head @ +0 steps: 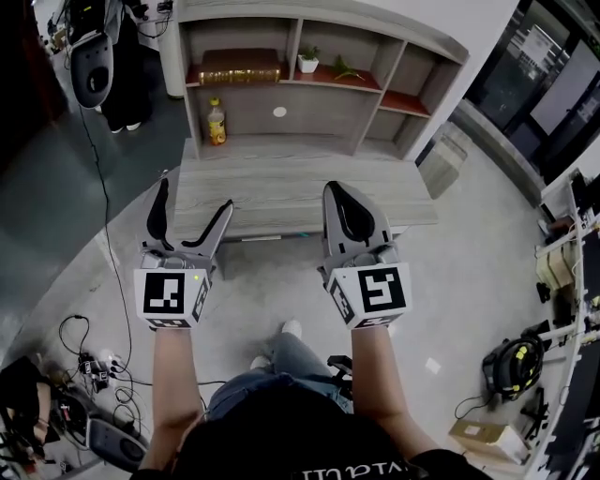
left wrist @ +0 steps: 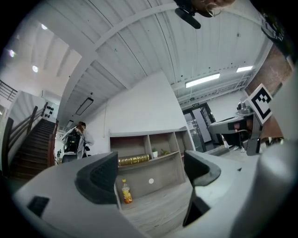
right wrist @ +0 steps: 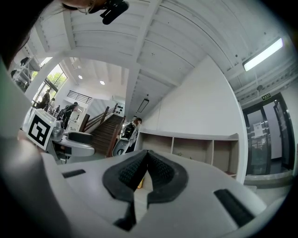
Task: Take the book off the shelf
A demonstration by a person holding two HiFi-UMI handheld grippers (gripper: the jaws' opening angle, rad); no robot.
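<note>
In a white-walled room, a grey wooden surface (head: 281, 192) is set before the shelf (head: 323, 92); the book (head: 239, 67) is laid in its top-left compartment. The left tongs (head: 195, 199) are held released, the right tongs (head: 339, 192) clenched empty.

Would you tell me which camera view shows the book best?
The head view: the book lies flat in the top left compartment of the shelf, unobstructed. The left gripper view shows it small and far off. I cannot find it in the right gripper view.
</note>
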